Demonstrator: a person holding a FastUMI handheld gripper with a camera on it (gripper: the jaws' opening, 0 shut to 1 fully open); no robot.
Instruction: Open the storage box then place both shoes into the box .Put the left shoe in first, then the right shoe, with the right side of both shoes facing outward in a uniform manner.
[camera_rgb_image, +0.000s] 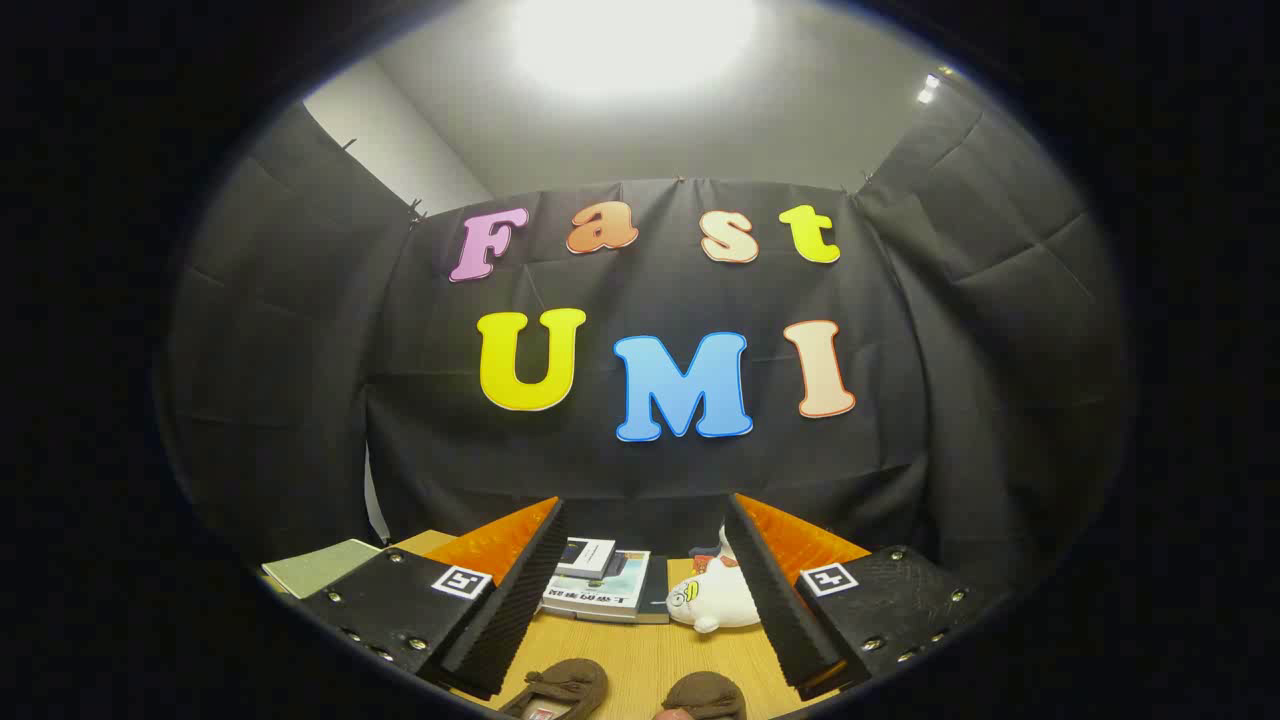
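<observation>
My gripper (645, 520) is held high and level over a wooden table (640, 650), its two fingers spread wide apart with nothing between them. Low between the fingers, close under the camera, lie two brown slipper-like shoes: one (560, 690) nearer the left finger, the other (705, 695) nearer the right finger. Just their upper parts show. Neither finger touches a shoe.
Beyond the shoes, between the fingers, rests a small stack of books (600, 585) with a white plush toy (712, 598) beside it near the right finger. A green notebook (320, 565) lies on the table outside the left finger. Black cloth walls close off the back and sides.
</observation>
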